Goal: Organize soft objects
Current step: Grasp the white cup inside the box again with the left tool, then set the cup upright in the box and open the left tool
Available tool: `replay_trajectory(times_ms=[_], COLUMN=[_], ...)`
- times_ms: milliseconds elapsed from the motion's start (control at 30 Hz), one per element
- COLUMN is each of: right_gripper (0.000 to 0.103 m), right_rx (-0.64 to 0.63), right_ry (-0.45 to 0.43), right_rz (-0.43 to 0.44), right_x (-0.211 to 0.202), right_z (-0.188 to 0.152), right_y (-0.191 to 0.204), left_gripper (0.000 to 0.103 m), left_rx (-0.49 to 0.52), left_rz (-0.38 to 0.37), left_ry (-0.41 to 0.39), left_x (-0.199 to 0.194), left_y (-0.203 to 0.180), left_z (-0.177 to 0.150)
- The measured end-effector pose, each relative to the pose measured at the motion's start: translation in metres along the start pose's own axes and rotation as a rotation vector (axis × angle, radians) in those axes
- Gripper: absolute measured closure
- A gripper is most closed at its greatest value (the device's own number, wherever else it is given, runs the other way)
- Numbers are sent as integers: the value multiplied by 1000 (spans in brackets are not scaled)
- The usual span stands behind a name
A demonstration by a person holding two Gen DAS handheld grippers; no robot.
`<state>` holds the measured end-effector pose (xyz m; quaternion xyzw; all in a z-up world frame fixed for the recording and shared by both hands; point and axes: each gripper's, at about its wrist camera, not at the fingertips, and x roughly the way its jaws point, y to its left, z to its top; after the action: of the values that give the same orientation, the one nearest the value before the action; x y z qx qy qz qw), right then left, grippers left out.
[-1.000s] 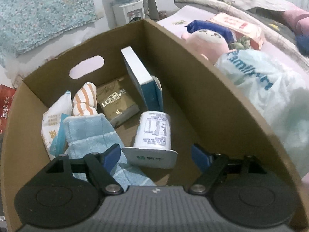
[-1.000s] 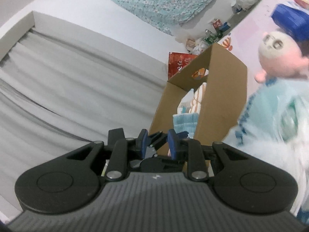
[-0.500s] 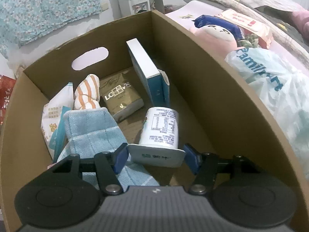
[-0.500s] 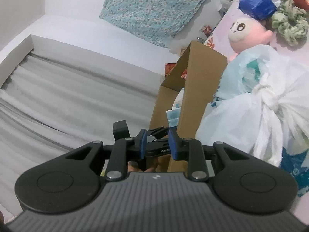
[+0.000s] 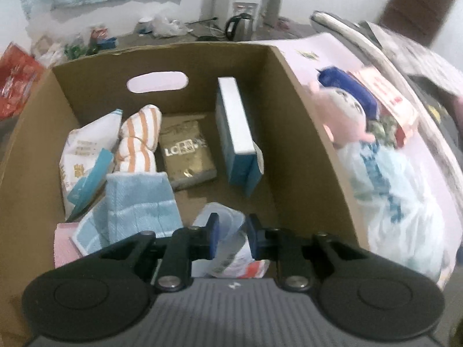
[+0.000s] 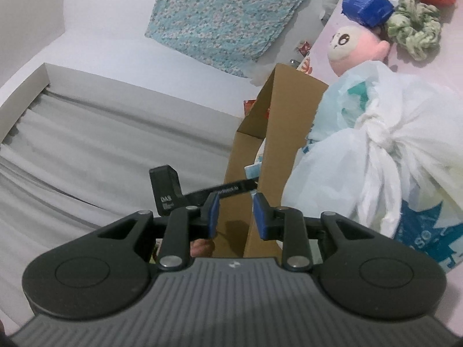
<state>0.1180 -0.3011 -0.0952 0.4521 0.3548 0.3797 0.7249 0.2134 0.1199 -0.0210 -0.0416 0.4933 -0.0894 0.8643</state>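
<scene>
An open cardboard box (image 5: 303,144) fills the left wrist view. Inside lie a folded blue towel (image 5: 139,199), an orange-striped cloth roll (image 5: 139,141) and a white cup (image 5: 225,219). My left gripper (image 5: 231,232) is low in the box with its jaws closing; the pads press on the tilted cup. On the pink bed beside the box are a pink plush doll (image 6: 356,46) and a knotted white plastic bag (image 6: 361,144). My right gripper (image 6: 235,215) hovers outside the box's near corner (image 6: 283,115), shut to a narrow gap with nothing between its fingers.
The box also holds a gold packet (image 5: 185,150), a blue-and-white carton (image 5: 237,136) and a white snack bag (image 5: 84,150). A green scrunchie (image 6: 413,34) and a blue pack (image 6: 367,5) lie past the doll. A kettle (image 5: 240,26) stands on the floor beyond.
The left jaws went from wide open to closed around the white cup, which has tipped up from lying flat. The right gripper has sunk toward the plastic bag, its jaws unchanged.
</scene>
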Motion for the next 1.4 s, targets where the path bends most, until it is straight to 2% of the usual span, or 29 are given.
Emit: replay_trajectory(times_ms=[67,133,367,500,600,833,933,1100,1300,1400], right_gripper=[77,76,75,73,72,70,69,69,67,66], right_rx=[6,11,17,20,24,37,46,62,68,72], right_ry=[-8,-14,-17,-17,-19,-21,-20,-19,-23,-22], right_rz=[-3,-1,-1,0,0,-1,-2,-2,0,2], right_x=[-3,-6,-10,-10,-10,-13,-13,-14,-15,-14], right_z=[0,0,-3,-4,-4,-6,-6,-7,-6,-6], right_y=[-2,-4,-7,-7,-8,-15,-18,-23,-26,-27], left_gripper=[78,66,64,47,42,42,42,47,47,47], left_rx=[-18,-35,-54,-90,-114,-176,-210,-303,-408,-427], left_rz=[5,4,-12,-6,8,27,13,-73,-147,-188], left_ry=[7,-3,-20,-18,-8,-35,-22,28,18,5], left_x=[1,0,-4,-5,-1,10,19,31,20,12], left_y=[3,5,8,12,14,19,23,32,39,37], left_z=[3,3,-7,-2,2,10,13,13,7,4])
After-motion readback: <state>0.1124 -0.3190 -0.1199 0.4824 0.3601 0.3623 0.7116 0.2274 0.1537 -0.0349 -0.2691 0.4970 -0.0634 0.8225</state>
